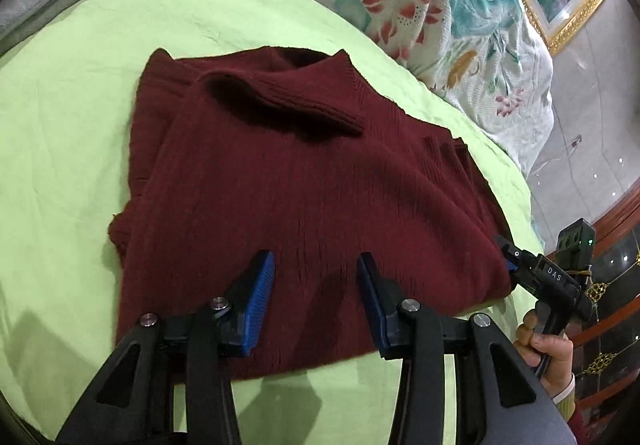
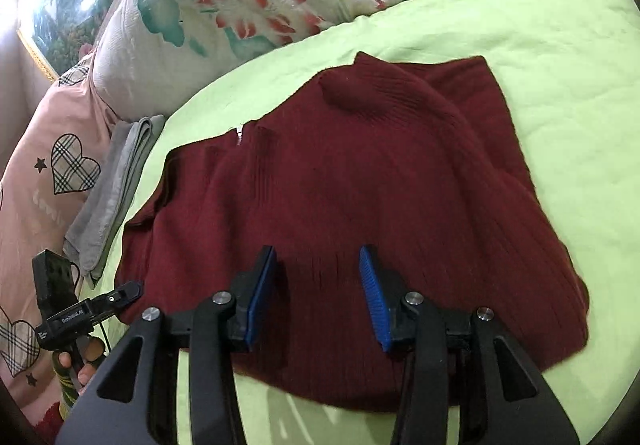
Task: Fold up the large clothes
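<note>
Garment: a dark red ribbed knit sweater, folded into a rough rectangle, lies flat on my light green bed sheet.
Left claw: released, blue pads apart just above the sweater's near edge, gripping nothing.
Right claw: also released, hovering over the near hem with nothing between its pads.
Cut off: in the left view my right claw's tips vanish behind the sweater's corner; only part of my hand shows.
Hard to make out: the sleeves are tucked under, hidden.
Behind: a floral white quilt and a folded grey towel.
</note>
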`<state>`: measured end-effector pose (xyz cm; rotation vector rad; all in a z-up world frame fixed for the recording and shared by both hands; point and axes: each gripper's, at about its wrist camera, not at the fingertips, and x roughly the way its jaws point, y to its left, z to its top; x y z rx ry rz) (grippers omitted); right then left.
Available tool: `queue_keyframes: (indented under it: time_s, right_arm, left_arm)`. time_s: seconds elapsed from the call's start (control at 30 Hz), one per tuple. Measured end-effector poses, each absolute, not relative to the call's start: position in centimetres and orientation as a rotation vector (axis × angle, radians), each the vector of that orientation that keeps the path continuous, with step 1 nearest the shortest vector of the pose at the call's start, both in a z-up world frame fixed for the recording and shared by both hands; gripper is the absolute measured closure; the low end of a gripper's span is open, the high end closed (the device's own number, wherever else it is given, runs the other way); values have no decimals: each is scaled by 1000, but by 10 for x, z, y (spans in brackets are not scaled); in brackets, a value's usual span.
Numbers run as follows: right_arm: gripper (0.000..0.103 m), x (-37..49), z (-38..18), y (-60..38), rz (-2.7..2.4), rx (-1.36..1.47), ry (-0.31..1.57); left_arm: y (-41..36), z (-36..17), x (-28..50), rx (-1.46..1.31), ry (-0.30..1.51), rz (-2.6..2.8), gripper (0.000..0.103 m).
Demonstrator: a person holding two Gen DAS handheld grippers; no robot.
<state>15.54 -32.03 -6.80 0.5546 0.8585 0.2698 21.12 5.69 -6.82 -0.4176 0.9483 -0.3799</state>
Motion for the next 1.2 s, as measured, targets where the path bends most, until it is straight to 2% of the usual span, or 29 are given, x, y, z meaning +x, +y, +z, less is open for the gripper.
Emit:
queue_keyframes:
  time_s: [0.23,0.33,0.43,0.63,0.87,1.03,1.1,1.2]
  right_arm:
    - [59,147,-47,-311,273,561,828]
    - [59,143,-44,-314,272,581,821]
    - [59,137,-42,-321,263,597,807]
    - [59,135,-35,-312,298,605,782]
    - [60,149,-26,-271,394,549,787]
    - [73,169,-28,-253,414,557,810]
    - [73,177,-29,-244,429,553,812]
    - [73,193,-45,-226,415,521,878]
  left_arm:
    - [49,-44,273,-342,926,-272,58]
    - [74,-35,303,-356,894,-143,58]
    - [117,-30,306,-493,866,-45,55]
    - [148,-40,243,-606,857,-56,53]
    - [107,-57,147,-643,910,-250,47]
    - [86,-81,123,-732,977,-350,40]
    - [82,-90,125,-759,988,-325,39]
    - [86,-94,129,-834,956,-317,32]
